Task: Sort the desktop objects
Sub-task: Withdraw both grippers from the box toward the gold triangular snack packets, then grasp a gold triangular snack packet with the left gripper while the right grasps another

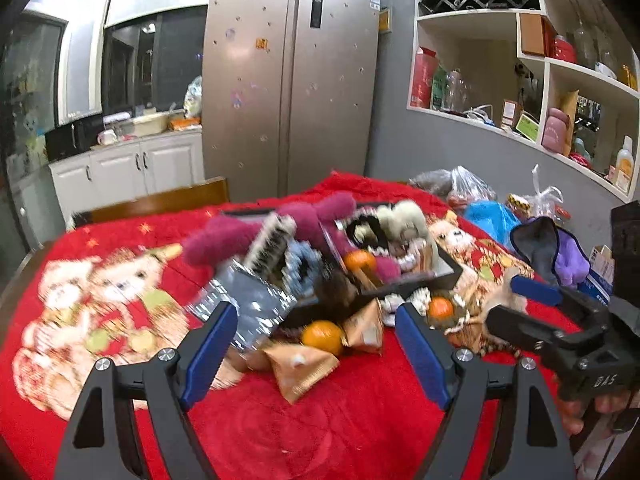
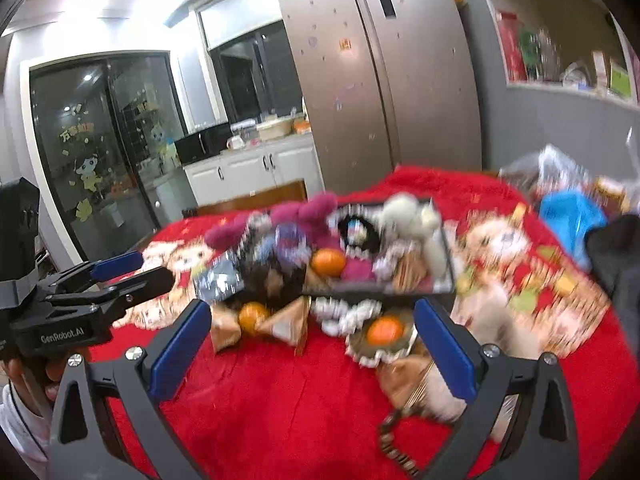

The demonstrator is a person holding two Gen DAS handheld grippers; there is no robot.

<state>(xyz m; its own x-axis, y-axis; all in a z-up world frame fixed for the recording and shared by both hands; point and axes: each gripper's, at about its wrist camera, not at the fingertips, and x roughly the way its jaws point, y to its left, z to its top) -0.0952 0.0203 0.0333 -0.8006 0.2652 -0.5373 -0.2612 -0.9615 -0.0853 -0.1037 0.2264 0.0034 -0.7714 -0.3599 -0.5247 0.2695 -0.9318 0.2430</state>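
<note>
Red blanket (image 1: 280, 420) covers the table, fridge (image 1: 292, 80) behind. Your left gripper (image 1: 316, 344) is spread, empty, with an orange (image 1: 322, 336) and snack packet (image 1: 300, 368) just ahead between its fingers. Right gripper (image 2: 312, 344) is spread wide, empty; only its view shows a bead string (image 2: 394, 446). Black tray (image 1: 400, 286) holds plush toys, blurred.

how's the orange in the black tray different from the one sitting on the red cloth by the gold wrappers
The tray orange lies inside the black tray, crowded by plush toys; the cloth orange lies outside it on the red cloth, between gold snack wrappers. The cloth orange is nearer the cameras and looks bigger. Both are round, orange and untouched by either tongs.
</note>
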